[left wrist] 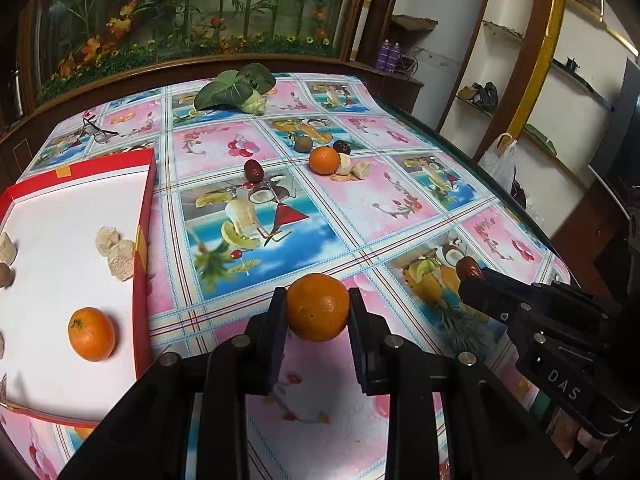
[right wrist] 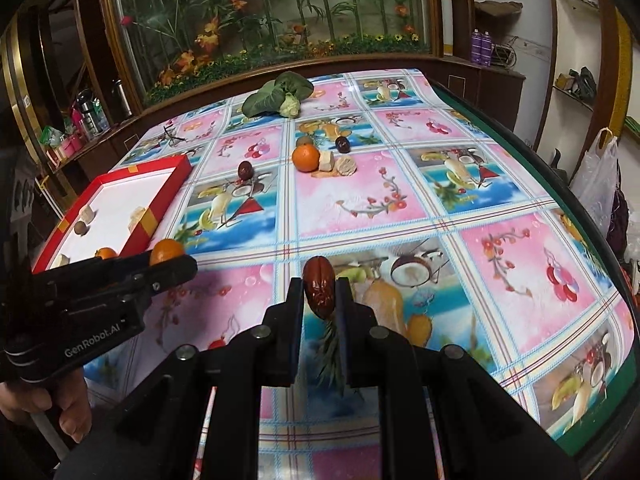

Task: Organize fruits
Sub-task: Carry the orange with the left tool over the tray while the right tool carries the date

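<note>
My left gripper (left wrist: 318, 306) is shut on an orange (left wrist: 318, 307) and holds it above the tablecloth, right of the red box (left wrist: 144, 216). The box holds another orange (left wrist: 91, 334), pale chunks (left wrist: 116, 254) and a brown fruit (left wrist: 6, 275). My right gripper (right wrist: 319, 294) is shut on a red date (right wrist: 319, 292); it also shows in the left wrist view (left wrist: 472, 276). Farther back lie an orange (left wrist: 324, 160), two dates (left wrist: 253, 171) (left wrist: 341, 147), a brown fruit (left wrist: 303, 143) and pale chunks (left wrist: 354, 168).
A leafy green vegetable (left wrist: 236, 90) lies at the table's far edge, and glasses (left wrist: 96, 130) at the far left. A white plastic bag (left wrist: 500, 160) hangs beyond the right table edge. A glass planter case stands behind the table.
</note>
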A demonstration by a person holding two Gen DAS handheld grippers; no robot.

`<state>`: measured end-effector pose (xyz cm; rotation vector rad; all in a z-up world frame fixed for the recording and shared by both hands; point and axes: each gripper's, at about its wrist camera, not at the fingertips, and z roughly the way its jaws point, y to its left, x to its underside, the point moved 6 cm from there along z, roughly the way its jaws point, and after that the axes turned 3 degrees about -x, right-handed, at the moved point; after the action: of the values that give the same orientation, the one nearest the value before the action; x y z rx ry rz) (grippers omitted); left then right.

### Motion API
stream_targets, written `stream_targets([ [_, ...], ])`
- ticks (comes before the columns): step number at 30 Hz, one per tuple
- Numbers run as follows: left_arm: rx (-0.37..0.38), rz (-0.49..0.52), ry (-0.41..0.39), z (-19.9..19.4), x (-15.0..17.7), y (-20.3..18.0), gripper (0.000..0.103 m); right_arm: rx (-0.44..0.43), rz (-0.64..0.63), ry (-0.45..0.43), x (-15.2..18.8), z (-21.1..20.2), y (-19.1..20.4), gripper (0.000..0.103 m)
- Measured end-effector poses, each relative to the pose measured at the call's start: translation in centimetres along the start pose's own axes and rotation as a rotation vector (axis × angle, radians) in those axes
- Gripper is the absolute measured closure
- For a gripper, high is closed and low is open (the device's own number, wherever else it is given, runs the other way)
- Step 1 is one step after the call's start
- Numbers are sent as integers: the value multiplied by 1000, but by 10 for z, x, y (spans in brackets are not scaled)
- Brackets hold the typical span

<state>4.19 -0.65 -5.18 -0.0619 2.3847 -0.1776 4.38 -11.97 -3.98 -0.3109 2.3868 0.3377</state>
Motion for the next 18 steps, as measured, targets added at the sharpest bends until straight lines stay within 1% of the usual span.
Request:
stream_targets([
  [8,-13,-9,3,-6,4,6,75,-17,-30,-15,-1,-8,19,86],
  [18,-31,-36,-13,-21,1,19,75,-29,-47,-36,-6,-14,28,86],
])
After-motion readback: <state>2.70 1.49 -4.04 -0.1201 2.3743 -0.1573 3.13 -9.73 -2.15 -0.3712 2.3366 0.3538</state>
